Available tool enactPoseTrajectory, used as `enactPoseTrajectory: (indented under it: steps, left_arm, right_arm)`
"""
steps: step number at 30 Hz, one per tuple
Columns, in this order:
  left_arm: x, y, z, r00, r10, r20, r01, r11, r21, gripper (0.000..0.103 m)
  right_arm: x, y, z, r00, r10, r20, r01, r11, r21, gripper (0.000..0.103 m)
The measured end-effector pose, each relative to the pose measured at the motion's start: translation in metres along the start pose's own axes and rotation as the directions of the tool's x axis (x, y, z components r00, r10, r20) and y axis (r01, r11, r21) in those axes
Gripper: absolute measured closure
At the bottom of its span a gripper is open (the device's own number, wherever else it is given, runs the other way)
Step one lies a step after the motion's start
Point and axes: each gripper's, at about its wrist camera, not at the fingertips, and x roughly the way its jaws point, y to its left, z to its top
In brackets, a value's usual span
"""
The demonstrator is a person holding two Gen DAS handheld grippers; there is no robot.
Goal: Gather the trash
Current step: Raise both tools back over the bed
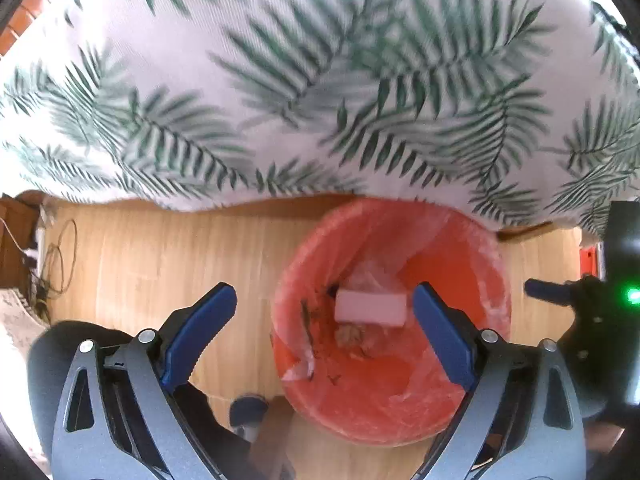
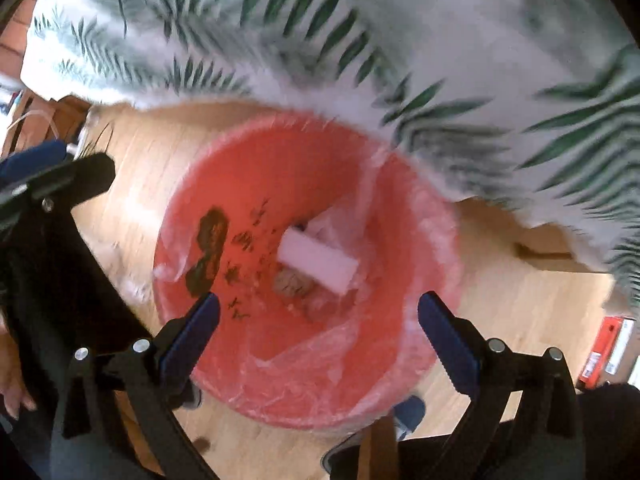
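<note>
Both tongs, left (image 1: 324, 320) & right (image 2: 319, 320), spread, empty, hovering over red bin (image 2: 256, 396). White block (image 2: 318, 265) lies inside w/ scraps, long axis crosswise, directly below.

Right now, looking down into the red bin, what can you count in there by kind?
White rectangular block: 1
Crumpled brownish wad under the block: 1
Dark smear on the clear liner: 1
Small dark specks: scattered, too blurred to count
Total: 3 distinct items in the red bin, plus specks. Left gripper and right gripper are open and carry nothing.
</note>
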Motion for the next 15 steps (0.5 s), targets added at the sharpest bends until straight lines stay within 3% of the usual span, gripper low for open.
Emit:
enactPoseTrajectory:
  steps: [3,6,10,15]
  left_arm:
    - [-0.020,-0.003,0.008,1.000,0.020,0.021,-0.021,0.999,0.049,0.010]
    - [-0.054,-0.001,0.024,0.993,0.015,0.115,-0.023,0.997,0.072,0.006]
    - [-0.105,0.009,0.056,0.963,0.014,0.268,-0.028,0.999,0.046,0.006]
    - [-0.144,0.022,0.114,0.923,0.024,0.384,-0.037,0.999,0.028,0.006]
  right_arm:
    - [-0.036,0.002,0.001,0.993,0.006,0.114,-0.004,1.000,-0.019,0.005]
    - [-0.075,0.005,0.001,0.977,0.001,0.215,0.010,0.999,-0.051,0.005]
    - [-0.130,0.003,0.008,0.945,0.001,0.327,0.025,0.997,-0.075,0.005]
    - [-0.194,-0.005,0.035,0.869,-0.056,0.491,0.110,0.991,-0.081,0.005]
